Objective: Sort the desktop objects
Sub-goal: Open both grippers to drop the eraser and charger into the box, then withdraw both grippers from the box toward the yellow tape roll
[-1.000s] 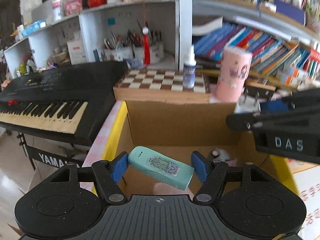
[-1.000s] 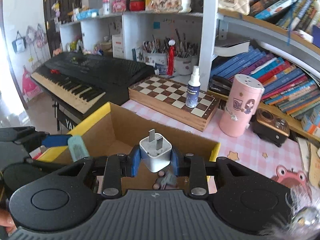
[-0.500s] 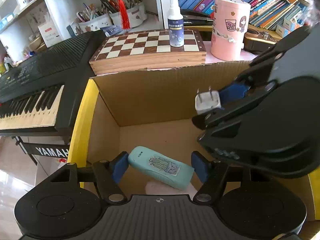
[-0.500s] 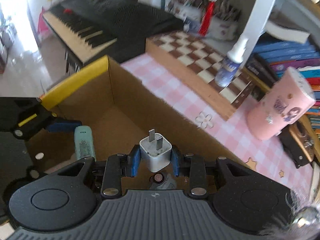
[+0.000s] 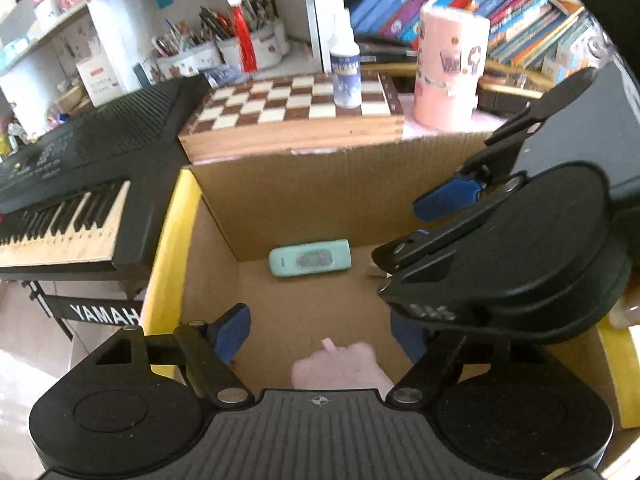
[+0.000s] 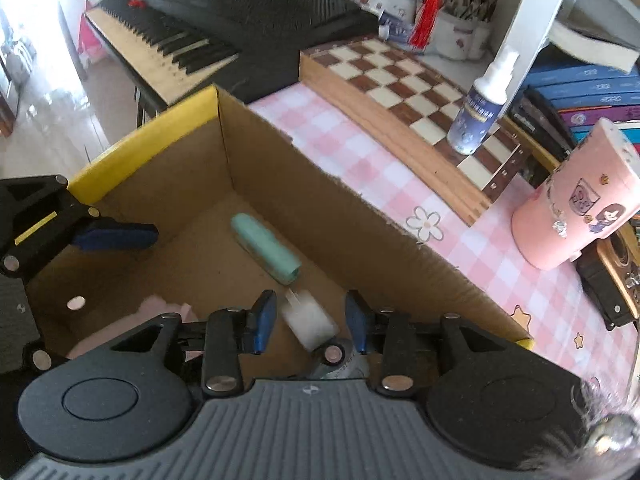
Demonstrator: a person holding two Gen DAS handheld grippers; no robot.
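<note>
A cardboard box with a yellow rim (image 5: 170, 236) (image 6: 144, 136) sits on the desk. A mint green case (image 5: 310, 258) (image 6: 266, 249) lies on the box floor by the far wall. A white plug adapter (image 6: 308, 320), blurred, is loose between the open fingers of my right gripper (image 6: 311, 322) above the box floor. My left gripper (image 5: 320, 334) is open and empty over the box; its right finger is hidden behind the right gripper's body (image 5: 508, 248). A pink item (image 5: 340, 368) (image 6: 160, 308) lies on the box floor.
A black Yamaha keyboard (image 5: 68, 184) (image 6: 224, 12) stands left of the box. Behind the box are a wooden chessboard (image 5: 296, 108) (image 6: 404, 80) with a spray bottle (image 5: 346, 76) (image 6: 482, 108) on it, a pink cup (image 5: 448, 72) (image 6: 576, 204) and shelves of books.
Both grippers opened. The mint case dropped from the left gripper to the box floor. The white plug adapter left the right gripper's grip and is dropping into the box.
</note>
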